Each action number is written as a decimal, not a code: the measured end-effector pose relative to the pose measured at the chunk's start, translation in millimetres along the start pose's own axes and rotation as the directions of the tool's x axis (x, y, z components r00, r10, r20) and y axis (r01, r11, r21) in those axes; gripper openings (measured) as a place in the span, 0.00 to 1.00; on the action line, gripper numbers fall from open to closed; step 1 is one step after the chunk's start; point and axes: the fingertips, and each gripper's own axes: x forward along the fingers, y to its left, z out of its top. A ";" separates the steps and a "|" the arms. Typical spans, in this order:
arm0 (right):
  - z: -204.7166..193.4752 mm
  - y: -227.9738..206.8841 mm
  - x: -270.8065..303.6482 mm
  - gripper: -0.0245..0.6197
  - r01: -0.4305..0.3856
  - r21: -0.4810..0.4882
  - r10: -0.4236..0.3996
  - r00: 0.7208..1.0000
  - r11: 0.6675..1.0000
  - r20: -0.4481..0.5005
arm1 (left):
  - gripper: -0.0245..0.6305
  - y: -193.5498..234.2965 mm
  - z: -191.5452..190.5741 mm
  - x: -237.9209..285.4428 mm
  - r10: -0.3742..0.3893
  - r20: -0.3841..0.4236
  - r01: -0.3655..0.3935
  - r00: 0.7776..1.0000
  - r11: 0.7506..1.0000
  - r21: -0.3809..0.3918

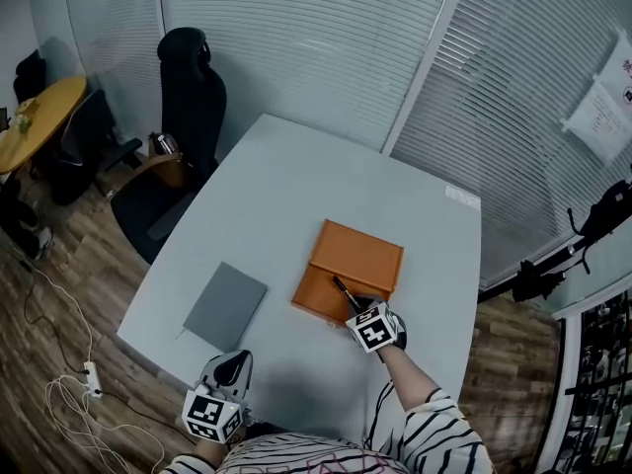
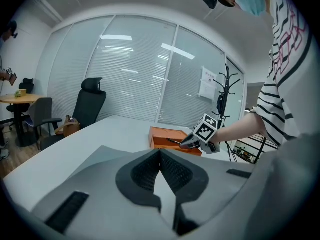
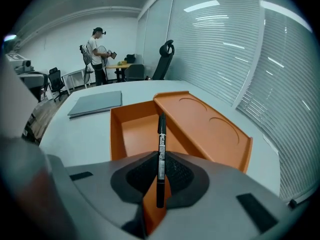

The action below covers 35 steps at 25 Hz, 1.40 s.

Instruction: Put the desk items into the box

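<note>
An orange box (image 1: 336, 294) stands open on the light grey table (image 1: 286, 196), its lid (image 1: 360, 255) laid back on the far side. My right gripper (image 1: 355, 306) hovers at the box's near right corner, shut on a black pen (image 1: 342, 290). In the right gripper view the pen (image 3: 160, 149) sticks out between the pads, pointing over the box's empty compartment (image 3: 137, 129), with the lid (image 3: 207, 126) to its right. A grey notebook (image 1: 225, 305) lies flat to the left of the box. My left gripper (image 1: 231, 369) stays at the table's front edge, shut and empty (image 2: 160, 155).
A black office chair (image 1: 190, 117) stands off the table's far left corner. Beyond it are a yellow round table (image 1: 39, 117) and cables on the wooden floor (image 1: 69, 383). Glass walls with blinds close the far side. A person (image 3: 96, 54) stands far back in the room.
</note>
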 end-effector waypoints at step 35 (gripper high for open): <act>-25.0 3.7 28.7 0.22 0.006 -0.029 -0.016 0.941 1.000 -0.339 | 0.07 -0.9 -10.9 -20.8 0.037 0.015 -0.037 0.999 0.999 -0.031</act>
